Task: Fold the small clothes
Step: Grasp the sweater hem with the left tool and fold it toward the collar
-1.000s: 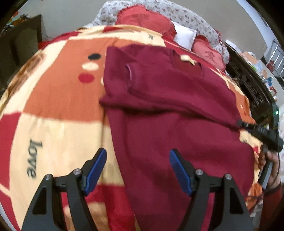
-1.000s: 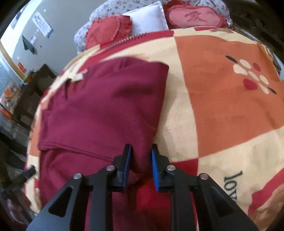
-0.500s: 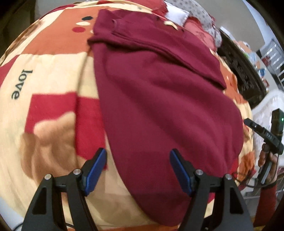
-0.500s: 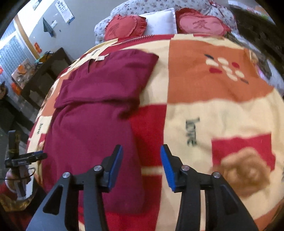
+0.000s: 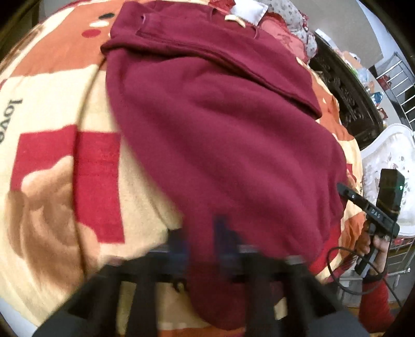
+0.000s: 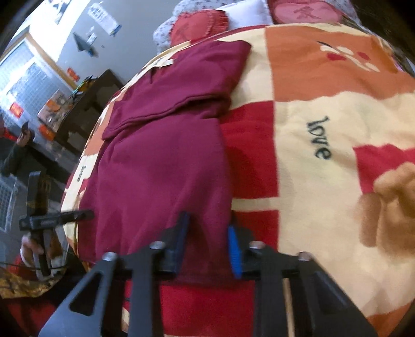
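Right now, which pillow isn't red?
The white pillow. It sits in the middle, between the left red pillow and the right red pillow.

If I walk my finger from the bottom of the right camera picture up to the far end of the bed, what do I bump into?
Right gripper with blue pads → dark red fleece garment → its cream neck label → red heart-shaped cushion.

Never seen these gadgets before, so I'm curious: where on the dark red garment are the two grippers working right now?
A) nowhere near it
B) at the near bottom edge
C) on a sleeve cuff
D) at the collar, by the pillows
B: the right gripper and the blurred left gripper both straddle the dark red garment at its near hem, far from the collar.
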A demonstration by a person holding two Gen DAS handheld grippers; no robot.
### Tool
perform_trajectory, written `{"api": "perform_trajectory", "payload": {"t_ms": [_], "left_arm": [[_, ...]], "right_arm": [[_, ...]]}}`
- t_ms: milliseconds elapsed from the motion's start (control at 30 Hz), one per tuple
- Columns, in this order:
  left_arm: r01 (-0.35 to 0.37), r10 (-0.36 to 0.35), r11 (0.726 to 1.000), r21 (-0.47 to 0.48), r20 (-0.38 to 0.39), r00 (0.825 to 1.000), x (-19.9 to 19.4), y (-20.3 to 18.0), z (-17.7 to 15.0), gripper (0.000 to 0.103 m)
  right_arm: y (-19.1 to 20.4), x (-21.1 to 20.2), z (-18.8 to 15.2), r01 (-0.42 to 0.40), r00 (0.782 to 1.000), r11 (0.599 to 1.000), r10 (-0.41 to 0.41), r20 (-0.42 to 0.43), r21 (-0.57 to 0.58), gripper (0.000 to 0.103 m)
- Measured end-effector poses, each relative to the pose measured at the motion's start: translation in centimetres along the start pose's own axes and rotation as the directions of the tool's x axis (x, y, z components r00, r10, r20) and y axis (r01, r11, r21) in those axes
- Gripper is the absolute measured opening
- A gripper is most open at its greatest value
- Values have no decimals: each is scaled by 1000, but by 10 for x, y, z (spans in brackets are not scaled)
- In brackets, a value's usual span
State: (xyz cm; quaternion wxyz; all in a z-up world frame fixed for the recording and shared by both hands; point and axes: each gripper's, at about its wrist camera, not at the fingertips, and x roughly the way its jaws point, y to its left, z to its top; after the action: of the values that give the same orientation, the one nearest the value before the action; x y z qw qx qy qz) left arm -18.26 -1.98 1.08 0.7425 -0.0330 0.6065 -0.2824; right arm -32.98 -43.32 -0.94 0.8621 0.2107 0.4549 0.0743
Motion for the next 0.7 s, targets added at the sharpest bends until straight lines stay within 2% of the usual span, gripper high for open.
{"api": "perform_trajectory", "payload": {"t_ms": [67,167,233,333,400,467,500,567,600,667,700], "left_arm": [[24,-25,999,-21,-8,1000,-3,4,0,11],[11,-11,999,31,6,1000,-28,4,-3,11],[2,-3,998,59,26,1000,-52,6,-4,10],[-62,58,996,65,62,996,-80,21,-7,10],[-50,48,998,34,57,997,-77,33,-10,11],[-60,60,998,4,27,998,-64,40,-17,11],[-77,77,997,2,13,997,-54,38,-22,11],[-120,119,993,17,16,993,-47,38,-28,13],[-136,135,990,26,21,991,-48,38,-32,15],[-149,149,989,23,27,988,-52,40,-34,26],[-152,151,988,8,35,988,-55,41,-35,29]], "right_arm": [[9,-8,1,-39,999,999,39,9,-8,37],[26,-32,-2,-85,996,996,85,10,-40,36],[41,-49,-13,-145,989,987,144,-25,-69,36],[66,-47,-36,-159,983,975,143,-113,-153,36],[74,-31,-53,-125,982,973,93,-162,-196,36],[70,-8,-65,-96,974,977,53,-220,-188,36],[67,1,-69,-94,970,982,54,-235,-162,36],[65,-2,-68,-131,972,985,105,-210,-114,36],[64,-5,-67,-148,970,983,124,-210,-105,38],[65,-9,-65,-151,970,982,126,-207,-110,54],[64,-9,-64,-131,974,985,107,-200,-113,58]]}}
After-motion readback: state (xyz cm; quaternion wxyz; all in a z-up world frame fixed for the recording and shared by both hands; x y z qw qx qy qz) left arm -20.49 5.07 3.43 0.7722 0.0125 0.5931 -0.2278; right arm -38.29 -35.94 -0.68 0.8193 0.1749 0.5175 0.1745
